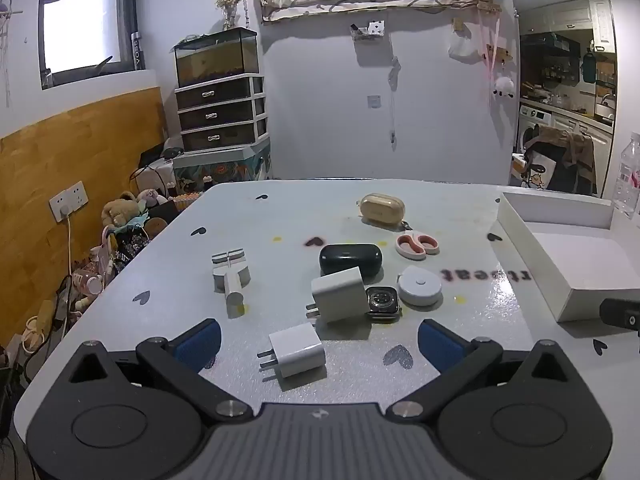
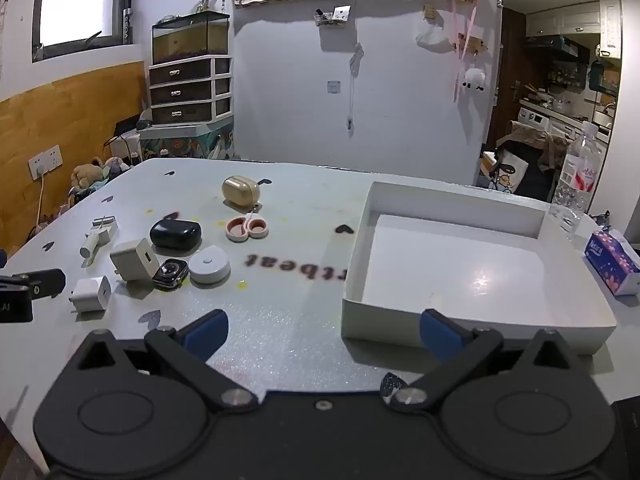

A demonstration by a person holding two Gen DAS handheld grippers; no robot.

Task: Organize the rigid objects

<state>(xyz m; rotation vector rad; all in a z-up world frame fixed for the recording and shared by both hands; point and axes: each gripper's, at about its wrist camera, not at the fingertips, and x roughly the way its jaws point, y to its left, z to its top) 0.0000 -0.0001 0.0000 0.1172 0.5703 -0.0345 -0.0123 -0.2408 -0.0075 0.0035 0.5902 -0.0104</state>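
Small white charger (image 1: 295, 349) lying on table (image 1: 160, 280) between spread, empty jaws of left gripper (image 1: 319, 344). Beyond: larger charger (image 1: 339, 294), watch (image 1: 383, 298), round white tape measure (image 1: 420, 291), black case (image 1: 350, 258), pink scissors (image 1: 417, 245), tan case (image 1: 381, 207). Rightmost, white tray (image 2: 472, 264), empty, before right gripper (image 2: 323, 334), jaws likewise released wide, holding nothing.

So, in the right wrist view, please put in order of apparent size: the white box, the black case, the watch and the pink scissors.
1. white box, by far the largest.
2. black case.
3. pink scissors and watch: they look nearly alike, and the watch lies nearer the camera, so I leave them unranked.
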